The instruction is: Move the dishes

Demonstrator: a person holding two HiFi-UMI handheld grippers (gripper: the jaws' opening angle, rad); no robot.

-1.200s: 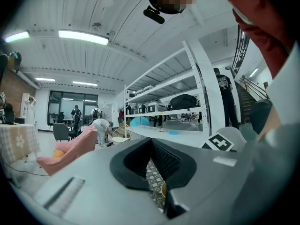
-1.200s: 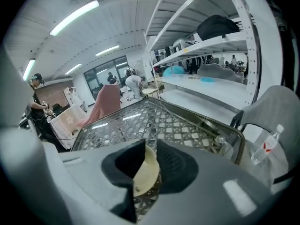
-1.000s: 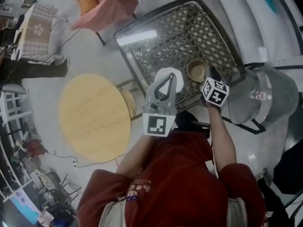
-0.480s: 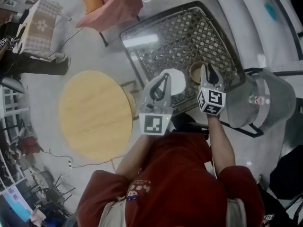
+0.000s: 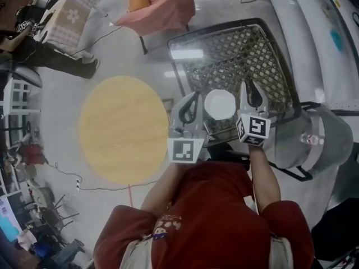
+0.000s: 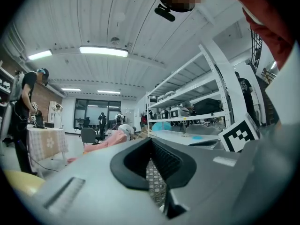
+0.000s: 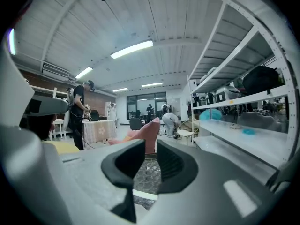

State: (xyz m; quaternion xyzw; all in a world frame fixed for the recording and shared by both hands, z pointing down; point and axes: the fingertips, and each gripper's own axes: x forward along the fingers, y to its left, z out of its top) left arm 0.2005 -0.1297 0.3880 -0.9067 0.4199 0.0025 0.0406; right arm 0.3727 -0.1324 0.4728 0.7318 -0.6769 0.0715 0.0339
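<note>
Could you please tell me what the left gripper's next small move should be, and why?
Probably open the left gripper, ready to take the white dish. Its jaws are together with nothing between them, it points level rather than down, and the white dish lies on the mesh table just to its right, untouched.

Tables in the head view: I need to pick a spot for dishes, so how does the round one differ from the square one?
The round table has a plain pale wood top; the square table has a dark frame and a lattice pattern. The round table looks matt; the square table carries a bright reflection. Both stand on the grey floor.
</note>
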